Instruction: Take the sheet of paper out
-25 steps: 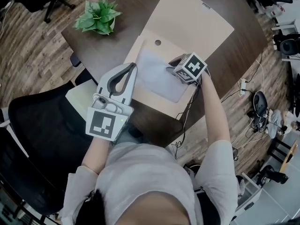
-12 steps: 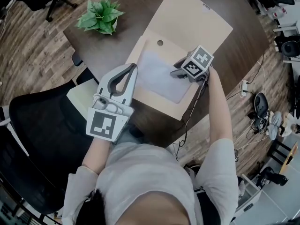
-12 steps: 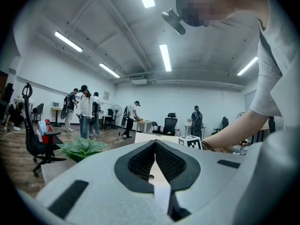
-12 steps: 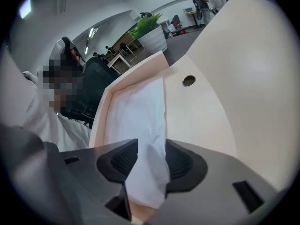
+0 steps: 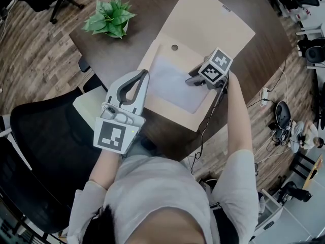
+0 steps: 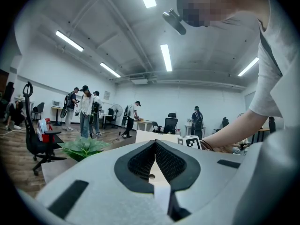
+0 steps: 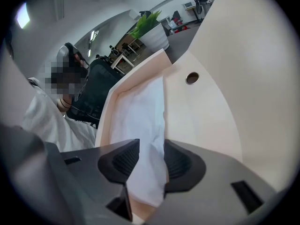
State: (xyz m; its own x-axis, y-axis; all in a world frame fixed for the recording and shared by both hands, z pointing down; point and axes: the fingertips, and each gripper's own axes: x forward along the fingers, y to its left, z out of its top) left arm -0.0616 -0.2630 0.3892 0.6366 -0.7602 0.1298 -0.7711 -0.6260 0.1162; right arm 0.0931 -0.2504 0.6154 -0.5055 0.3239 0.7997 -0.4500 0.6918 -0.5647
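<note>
Paper edge sits between right tool jaws, spread, just narrowing; left tool closed

I am seeing the sheet of paper showing plain white. The box is showing light tan all over, with no print. The table is looking dark brown. The floor is showing brown wood stripes, some lighter and some darker. The plant is glowing bright green. My left gripper is looking light grey. Its pads are looking black with tiny bumps. Its cube is wearing black and white squares. The chair is looking black. My shirt is looking pale grey.
</note>
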